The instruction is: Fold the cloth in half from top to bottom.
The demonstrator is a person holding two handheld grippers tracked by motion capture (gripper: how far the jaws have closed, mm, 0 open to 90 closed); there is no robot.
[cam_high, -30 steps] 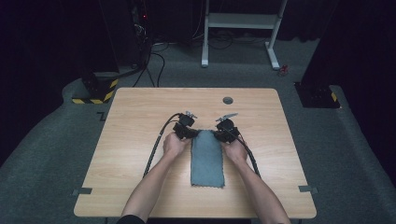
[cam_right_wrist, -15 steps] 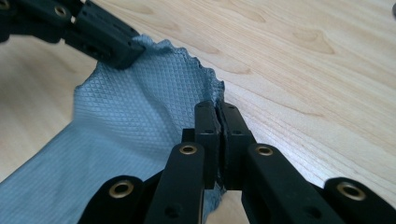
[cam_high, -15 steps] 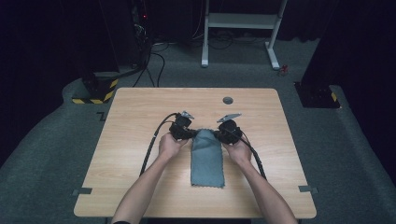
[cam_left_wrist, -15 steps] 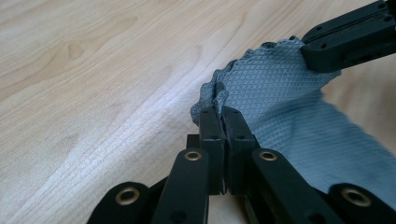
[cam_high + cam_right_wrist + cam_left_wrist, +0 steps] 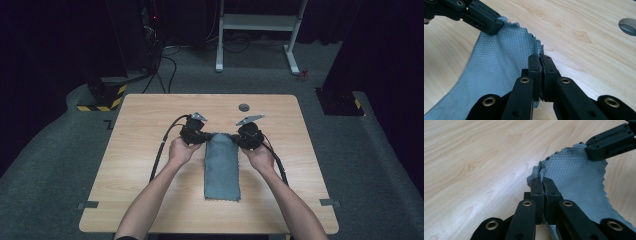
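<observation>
A grey-blue textured cloth (image 5: 222, 167) lies folded into a long strip on the wooden table (image 5: 140, 125), its far end lifted. My left gripper (image 5: 200, 136) is shut on the far left corner of the cloth (image 5: 571, 175). My right gripper (image 5: 239, 138) is shut on the far right corner of the cloth (image 5: 499, 57). In the left gripper view my left gripper (image 5: 544, 185) pinches the crumpled edge, with the right one's jaws at the upper right. In the right gripper view my right gripper (image 5: 541, 62) clamps the zigzag edge, and the left one's jaws reach in from the upper left.
A round grommet hole (image 5: 244, 107) sits in the table beyond the grippers, also seen as the hole (image 5: 627, 26). Black cables (image 5: 162, 145) trail from both grippers across the table. A white frame (image 5: 255, 22) and dark stands are on the floor behind.
Both grippers with the cloth's far end have shifted slightly away from the person and lifted that end; the hands stay close together.
</observation>
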